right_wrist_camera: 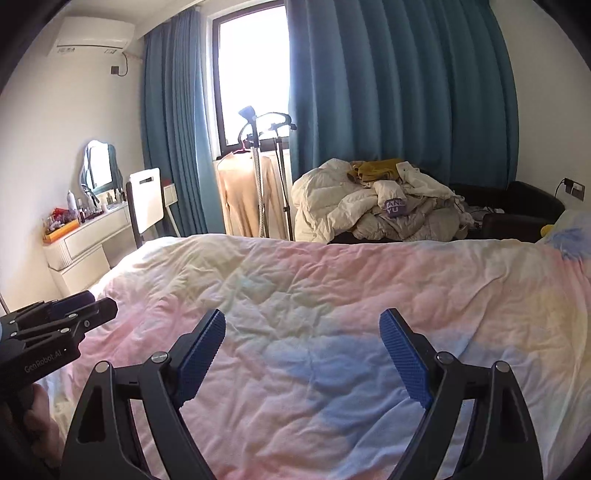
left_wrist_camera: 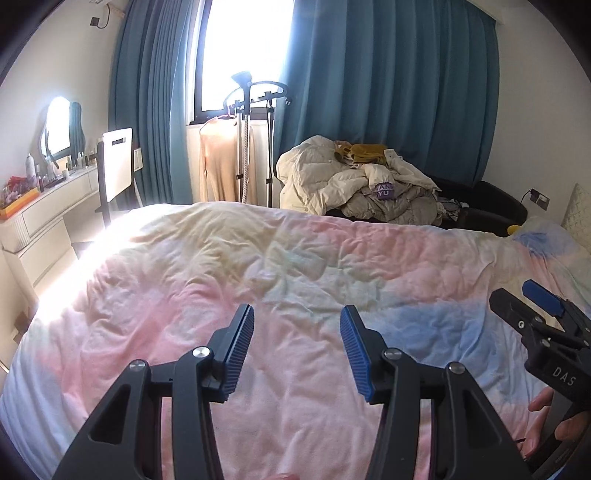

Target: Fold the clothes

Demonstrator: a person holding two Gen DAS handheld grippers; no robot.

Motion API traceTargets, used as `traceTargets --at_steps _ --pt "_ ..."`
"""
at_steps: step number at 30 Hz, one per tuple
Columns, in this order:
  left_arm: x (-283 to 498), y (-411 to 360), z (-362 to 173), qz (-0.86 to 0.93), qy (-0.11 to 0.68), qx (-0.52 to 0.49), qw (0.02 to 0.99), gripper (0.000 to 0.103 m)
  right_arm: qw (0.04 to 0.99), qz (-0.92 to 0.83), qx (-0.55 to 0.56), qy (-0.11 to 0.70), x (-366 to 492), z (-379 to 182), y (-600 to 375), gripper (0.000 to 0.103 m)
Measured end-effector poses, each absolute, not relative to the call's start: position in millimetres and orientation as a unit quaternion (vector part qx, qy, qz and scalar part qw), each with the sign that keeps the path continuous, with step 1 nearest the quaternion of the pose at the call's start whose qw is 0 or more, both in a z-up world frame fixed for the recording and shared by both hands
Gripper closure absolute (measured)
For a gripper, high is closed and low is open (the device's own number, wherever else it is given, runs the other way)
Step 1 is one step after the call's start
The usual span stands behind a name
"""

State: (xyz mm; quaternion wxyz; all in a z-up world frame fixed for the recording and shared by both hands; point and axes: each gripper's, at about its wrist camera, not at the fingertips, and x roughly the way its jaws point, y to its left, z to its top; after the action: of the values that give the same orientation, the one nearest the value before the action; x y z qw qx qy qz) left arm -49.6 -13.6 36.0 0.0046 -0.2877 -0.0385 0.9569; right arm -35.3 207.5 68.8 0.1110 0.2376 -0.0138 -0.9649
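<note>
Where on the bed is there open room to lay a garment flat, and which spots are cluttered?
The duvet lies bare ahead of both open grippers, left gripper and right gripper, out to the far edge. Crowded: the clothes pile on the dark sofa beyond the bed, the garment rack by the window, and the dressing table.

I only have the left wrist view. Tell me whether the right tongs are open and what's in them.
Observer: The right tongs are wide open with nothing between them, above the quilt.
Operator: Report what's high on the left wall; my view cuts it off.
Observer: An air conditioner is mounted there.
Operator: Describe the left tongs from that side.
Observer: The left tongs show side-on at the left edge, with "GenRobot.AI" lettered on the body.
</note>
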Motion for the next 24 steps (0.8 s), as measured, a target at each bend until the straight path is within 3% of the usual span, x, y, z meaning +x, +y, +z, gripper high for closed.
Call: traceTargets --at_steps 8,24 --pt "-56.3 -9.8 14.3 0.954 -0.031 -0.297 -0.007 0.053 0.11 -0.955 0.274 -0.021 -43.6 35.0 211.1 0.016" --pt "-51.6 0.8 11.4 0.957 -0.017 -0.29 -0.005 0.053 0.093 -0.951 0.293 -0.027 -43.3 28.2 216.7 0.016"
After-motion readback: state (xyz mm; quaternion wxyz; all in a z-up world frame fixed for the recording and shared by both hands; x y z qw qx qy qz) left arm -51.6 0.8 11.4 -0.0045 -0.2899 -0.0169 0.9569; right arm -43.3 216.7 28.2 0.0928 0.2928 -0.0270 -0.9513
